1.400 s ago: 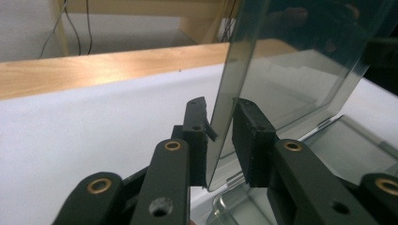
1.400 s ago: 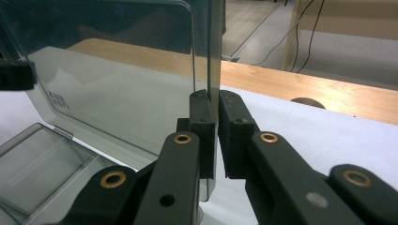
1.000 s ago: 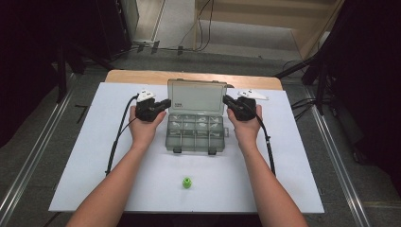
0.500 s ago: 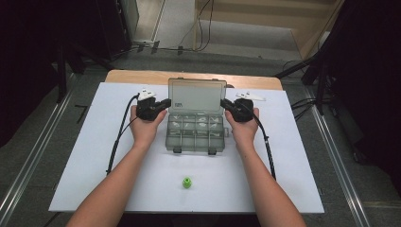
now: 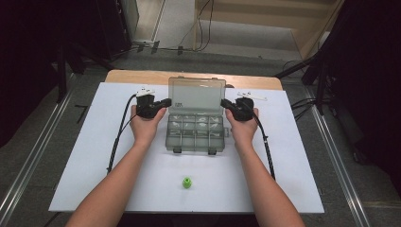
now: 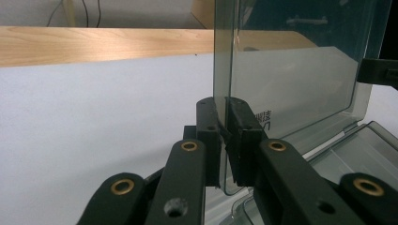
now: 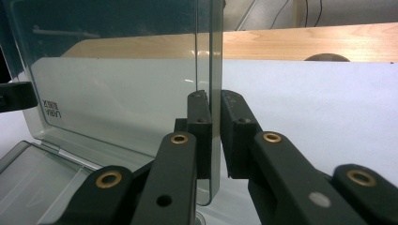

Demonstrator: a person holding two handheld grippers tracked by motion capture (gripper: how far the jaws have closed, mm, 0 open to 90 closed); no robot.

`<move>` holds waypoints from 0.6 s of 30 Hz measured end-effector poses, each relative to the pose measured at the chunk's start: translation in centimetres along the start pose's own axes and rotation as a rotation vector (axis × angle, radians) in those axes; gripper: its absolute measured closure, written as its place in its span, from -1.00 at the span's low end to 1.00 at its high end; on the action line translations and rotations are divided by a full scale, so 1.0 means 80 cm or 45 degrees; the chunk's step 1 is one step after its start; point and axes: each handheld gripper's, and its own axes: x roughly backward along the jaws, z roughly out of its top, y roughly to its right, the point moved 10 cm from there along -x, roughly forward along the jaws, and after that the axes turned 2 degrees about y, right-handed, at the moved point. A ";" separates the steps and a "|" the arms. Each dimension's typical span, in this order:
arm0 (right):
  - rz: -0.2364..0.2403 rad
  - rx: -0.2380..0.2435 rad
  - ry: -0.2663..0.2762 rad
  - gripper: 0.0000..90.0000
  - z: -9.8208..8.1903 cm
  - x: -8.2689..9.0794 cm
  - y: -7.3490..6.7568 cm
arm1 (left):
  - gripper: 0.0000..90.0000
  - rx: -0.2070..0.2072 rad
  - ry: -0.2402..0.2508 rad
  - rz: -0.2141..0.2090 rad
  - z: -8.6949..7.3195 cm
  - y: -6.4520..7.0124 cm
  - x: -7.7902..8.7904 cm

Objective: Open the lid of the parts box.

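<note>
High view: the box lid stands upright between left gripper and right gripper, unmoved since a second ago. Left gripper view: gripper clamps the lid's edge. Right gripper view: gripper clamps the opposite edge; opening looks finished.

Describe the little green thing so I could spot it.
Start at the white table top and find the clear plastic box in its middle. Nearer the person, between the forearms, sits a small green cap, alone and the only bright-coloured object there.
</note>
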 end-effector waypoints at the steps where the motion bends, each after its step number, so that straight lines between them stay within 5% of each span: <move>1: 0.000 0.000 0.000 0.80 0.000 0.000 0.000 | 0.84 0.000 0.000 0.000 0.000 0.000 0.000; 18: 0.044 -0.074 -0.024 0.81 -0.005 -0.009 0.008 | 0.76 0.128 -0.041 -0.052 -0.009 -0.006 -0.011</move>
